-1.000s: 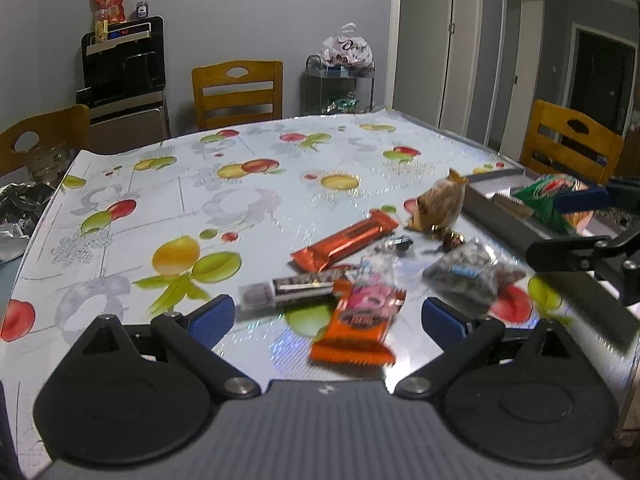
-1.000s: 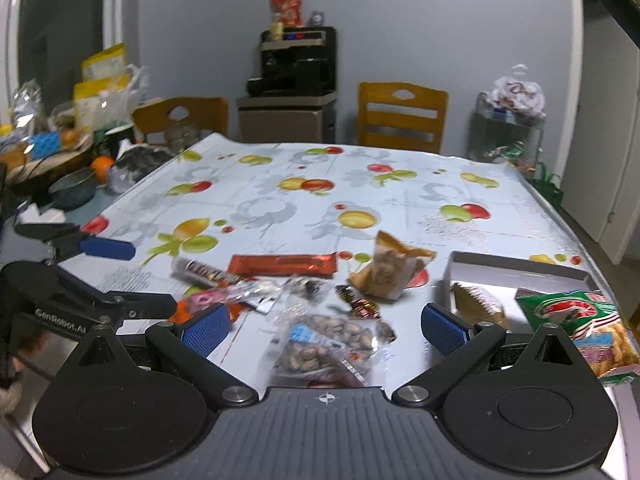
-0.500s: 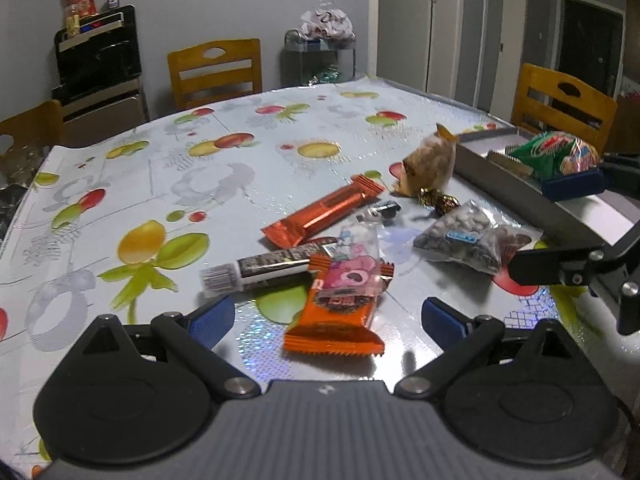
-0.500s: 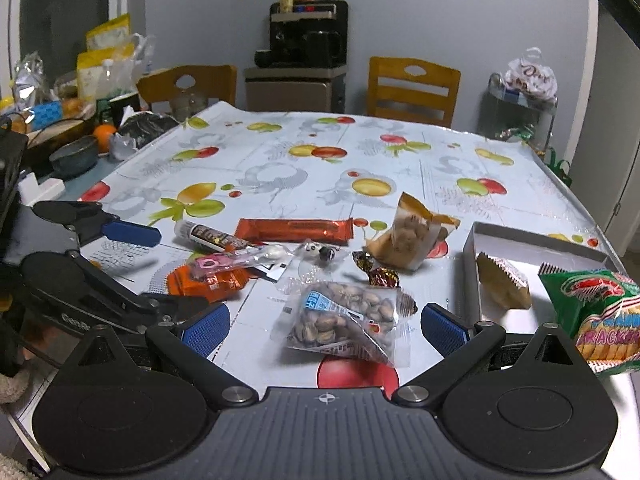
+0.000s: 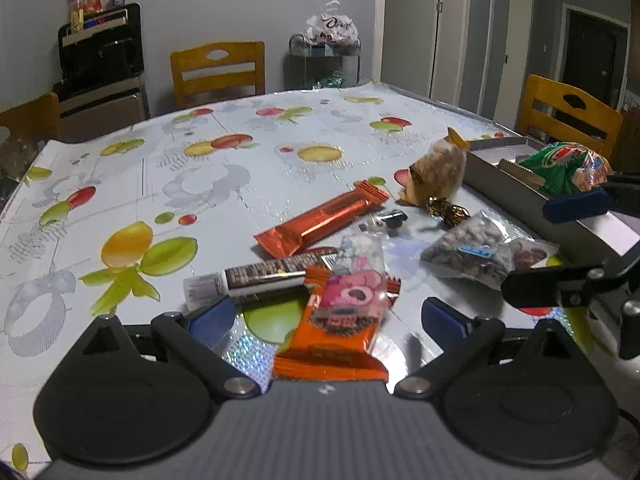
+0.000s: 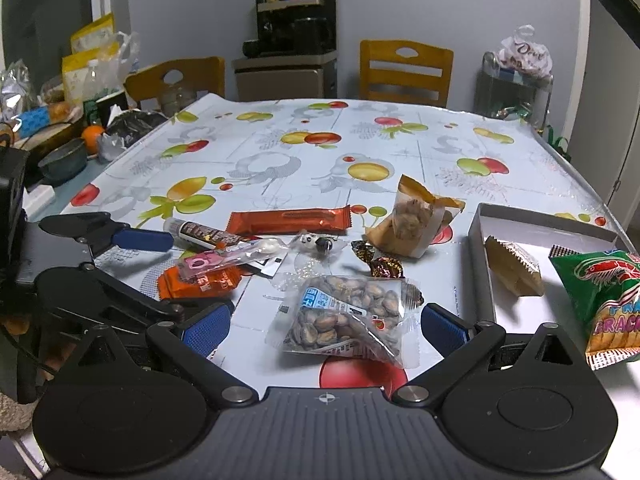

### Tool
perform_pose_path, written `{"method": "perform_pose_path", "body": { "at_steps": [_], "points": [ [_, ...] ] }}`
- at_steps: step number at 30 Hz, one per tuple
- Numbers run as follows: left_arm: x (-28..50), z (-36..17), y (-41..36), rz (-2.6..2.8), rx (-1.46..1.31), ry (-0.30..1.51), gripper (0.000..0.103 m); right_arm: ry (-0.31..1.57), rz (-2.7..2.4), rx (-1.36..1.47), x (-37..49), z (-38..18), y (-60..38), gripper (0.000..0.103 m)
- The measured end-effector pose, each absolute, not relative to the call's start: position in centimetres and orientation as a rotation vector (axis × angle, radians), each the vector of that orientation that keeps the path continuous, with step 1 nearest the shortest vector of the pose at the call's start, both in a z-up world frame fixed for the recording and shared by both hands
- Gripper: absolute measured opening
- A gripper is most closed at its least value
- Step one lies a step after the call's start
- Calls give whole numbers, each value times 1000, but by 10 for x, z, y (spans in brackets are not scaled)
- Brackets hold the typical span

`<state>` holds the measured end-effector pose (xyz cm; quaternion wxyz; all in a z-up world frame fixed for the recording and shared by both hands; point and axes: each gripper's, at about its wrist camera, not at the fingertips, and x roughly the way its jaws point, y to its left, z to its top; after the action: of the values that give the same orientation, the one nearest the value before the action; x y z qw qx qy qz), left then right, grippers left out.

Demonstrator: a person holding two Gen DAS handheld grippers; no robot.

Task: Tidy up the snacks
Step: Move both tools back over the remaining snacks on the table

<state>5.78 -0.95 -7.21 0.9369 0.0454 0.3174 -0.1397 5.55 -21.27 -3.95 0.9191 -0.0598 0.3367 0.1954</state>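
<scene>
Snacks lie loose in a cluster on the table (image 6: 280, 152), near the front edge, with a grey tray (image 6: 478, 248) just to their right, which looks like the place they are meant to go since it already holds a wrapped pastry (image 6: 514, 268) and a green cracker bag (image 6: 600, 300) half over its near side; left hand-held gripper (image 5: 326, 316) is spread wide and empty, low over the table with an orange wafer pack (image 5: 340, 328) lying between its fingers, a pink candy pack (image 5: 352, 284) resting on top of that pack, so a straight close would likely pinch both or knock the pink one off; right hand-held gripper (image 6: 326, 326) is also spread and empty, its fingers either side of a clear nut bag (image 6: 348, 320), lined up as if for a grasp, and that bag sits closest to the tray so it seems the easy first pick; behind these lie a long orange bar (image 6: 290, 220), a dark tube-shaped bar (image 6: 200, 234) touching the pink pack's end, a tan biscuit bag (image 6: 416, 220) standing up tilted, a foil-wrapped candy (image 6: 380, 264) just beside the nut bag, and a small clear wrapper with a black-and-white sweet (image 6: 316, 244); none of these are in the tray yet, task looks early; both grippers are close together, so they could bump if both reach in at once
</scene>
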Motion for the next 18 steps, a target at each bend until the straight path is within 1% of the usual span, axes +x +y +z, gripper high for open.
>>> {"method": "perform_pose_path", "body": {
  "at_steps": [7,14,18],
  "points": [
    [61,-77,-18,-305,131,654,101,703,361,-110,68,-45,-211,103],
    [67,-80,-9,-301,68,689,100,708,380,-144,69,-52,-204,103],
    [67,-80,-8,-290,69,687,98,705,392,-156,70,-53,-203,97]
  ]
}}
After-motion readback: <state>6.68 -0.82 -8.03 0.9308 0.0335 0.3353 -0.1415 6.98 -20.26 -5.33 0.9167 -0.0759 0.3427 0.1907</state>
